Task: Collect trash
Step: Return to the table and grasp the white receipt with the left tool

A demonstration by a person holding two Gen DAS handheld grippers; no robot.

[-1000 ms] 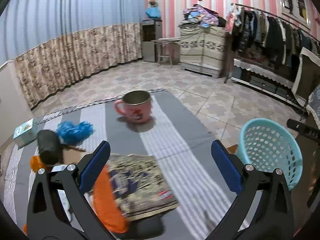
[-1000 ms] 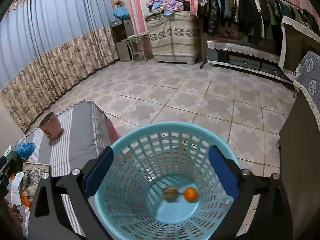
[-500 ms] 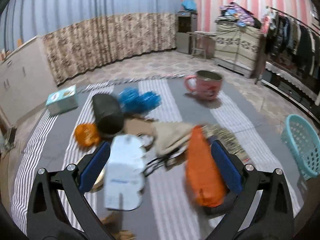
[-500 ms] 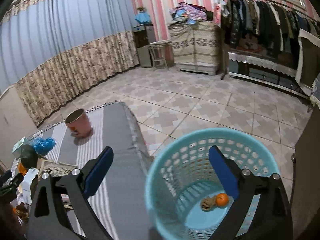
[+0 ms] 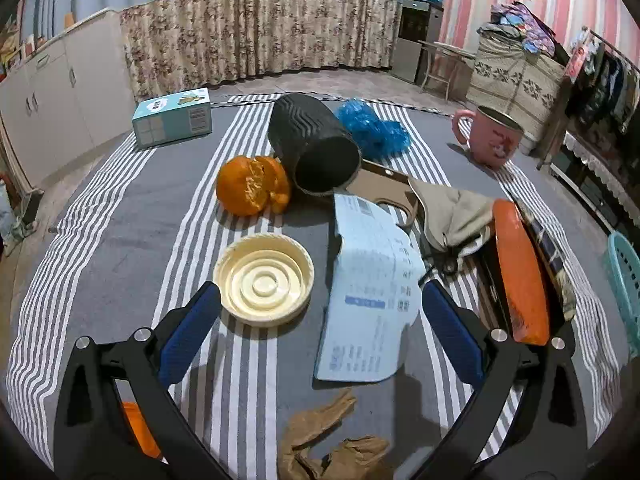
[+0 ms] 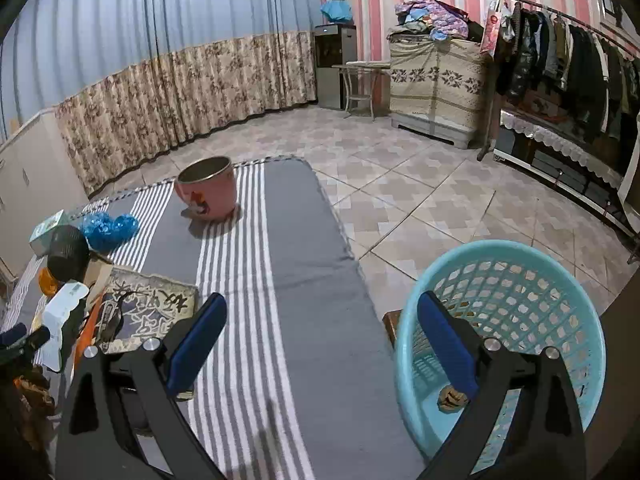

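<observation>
A: What is lying at the left edge of the table (image 5: pixel 100 240)?

B: A teal box (image 5: pixel 173 117) is sitting near the far left corner. Going right, an orange peel (image 5: pixel 253 185) is touching a black cylinder (image 5: pixel 313 148) that is lying on its side. A cream lid (image 5: pixel 264 278) is resting just in front of the peel.

A: And the left gripper (image 5: pixel 320 328)?

B: Its jaws are standing wide apart and holding nothing. The lid is just beside its left finger, and a pale blue paper (image 5: pixel 370 300) is lying between the fingers. A crumpled brown wrapper (image 5: pixel 328 448) is lying at the near edge.

A: Further right?

B: An orange packet (image 5: pixel 520 272) is leaning near the right edge, and a pink mug (image 5: pixel 492 136) is standing by the far right corner.

A: The right gripper (image 6: pixel 320 344)?

B: It is also gaping open and empty, hanging over the right edge. The teal basket (image 6: pixel 520 292) is standing beside the table, with one brown scrap (image 6: pixel 450 398) inside.
</observation>
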